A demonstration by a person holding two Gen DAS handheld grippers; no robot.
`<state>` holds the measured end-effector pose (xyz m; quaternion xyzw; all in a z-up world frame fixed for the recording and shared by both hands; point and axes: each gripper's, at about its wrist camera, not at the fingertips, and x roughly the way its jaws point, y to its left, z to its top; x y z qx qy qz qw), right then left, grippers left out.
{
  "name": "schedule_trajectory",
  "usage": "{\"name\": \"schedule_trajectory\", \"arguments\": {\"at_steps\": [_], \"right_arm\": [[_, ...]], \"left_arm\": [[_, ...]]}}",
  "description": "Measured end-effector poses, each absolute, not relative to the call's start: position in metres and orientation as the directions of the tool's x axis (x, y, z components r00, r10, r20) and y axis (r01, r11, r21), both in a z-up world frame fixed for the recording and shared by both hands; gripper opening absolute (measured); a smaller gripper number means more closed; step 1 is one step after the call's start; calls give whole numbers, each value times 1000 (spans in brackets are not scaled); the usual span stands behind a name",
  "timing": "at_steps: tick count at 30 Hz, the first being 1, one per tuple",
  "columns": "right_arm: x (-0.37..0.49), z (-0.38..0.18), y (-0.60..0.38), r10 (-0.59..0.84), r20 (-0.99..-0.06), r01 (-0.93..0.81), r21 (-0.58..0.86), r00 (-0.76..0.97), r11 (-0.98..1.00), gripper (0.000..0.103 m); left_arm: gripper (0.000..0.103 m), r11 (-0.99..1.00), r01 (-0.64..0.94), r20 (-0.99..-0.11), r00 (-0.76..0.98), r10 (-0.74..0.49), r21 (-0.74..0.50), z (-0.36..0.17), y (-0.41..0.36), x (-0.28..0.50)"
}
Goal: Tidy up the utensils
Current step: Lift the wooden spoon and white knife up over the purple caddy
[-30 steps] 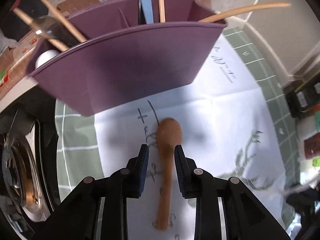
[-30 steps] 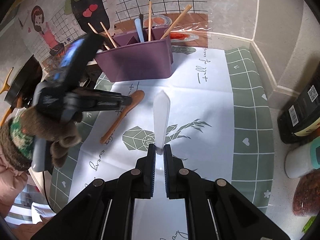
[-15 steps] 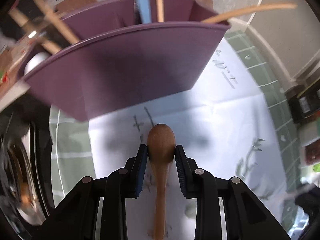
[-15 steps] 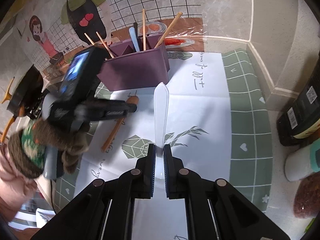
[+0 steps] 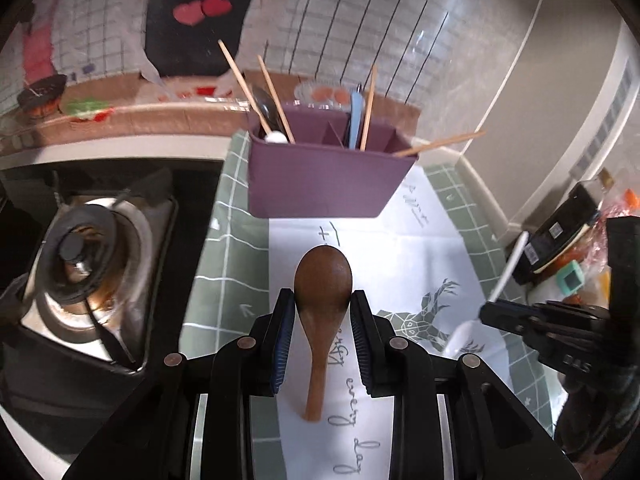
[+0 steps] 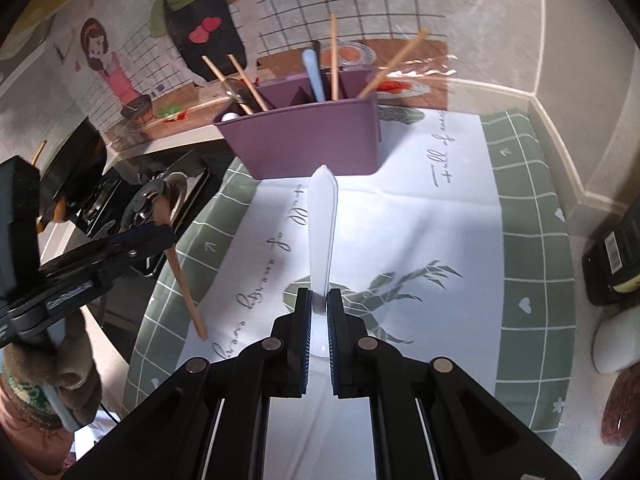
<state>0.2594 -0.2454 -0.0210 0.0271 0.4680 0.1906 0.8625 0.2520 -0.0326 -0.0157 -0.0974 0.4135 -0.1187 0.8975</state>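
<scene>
Desk (image 6: 576, 240) covered by green-checked mat (image 5: 224, 248) with white printed centre panel; gas burner (image 5: 88, 264) set at mat's left edge in left wrist view.

Purple utensil caddy (image 5: 320, 184) standing upright at far end of mat, near illustrated wall. Divided into compartments. Left compartment: two wooden chopsticks (image 5: 240, 80) leaning left, metal spoon (image 5: 267, 110), small white rounded item at rim. Middle compartment: pale blue utensil (image 5: 354, 120) and one upright wooden stick. Right end: single wooden stick (image 5: 440, 143) angled out over rim.

Left tongs (image 5: 323, 300) raised above mat, closed on wooden spoon (image 5: 323, 280). Pads pressing both sides of bowl where it narrows toward neck; bowl pointing toward caddy, handle hanging down toward mat. In right wrist view, same spoon seen clear of mat surface, handle end low near mat's left border. Gloved hand (image 6: 60, 368) carrying left tongs visible at lower left of that view.

Right tongs (image 6: 319, 312) nearly fully closed on white plastic utensil (image 6: 322, 216). Grip at narrow part near bowl end; pointed flat handle projecting forward, tip aimed at caddy's front wall, short of it. Utensil held above mat, in line with white panel.

Dark packaged items (image 6: 612, 260) and white container (image 6: 616, 344) on desk beyond mat's right border.
</scene>
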Motion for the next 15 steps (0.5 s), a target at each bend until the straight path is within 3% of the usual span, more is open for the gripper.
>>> {"name": "schedule_trajectory", "arguments": {"at_steps": [15], "right_arm": [[254,22,-216,331,-760,-360,137,560,923,7]], "left_arm": [[29,952,180,-623,722,-300,-249,38,-19,220]]}}
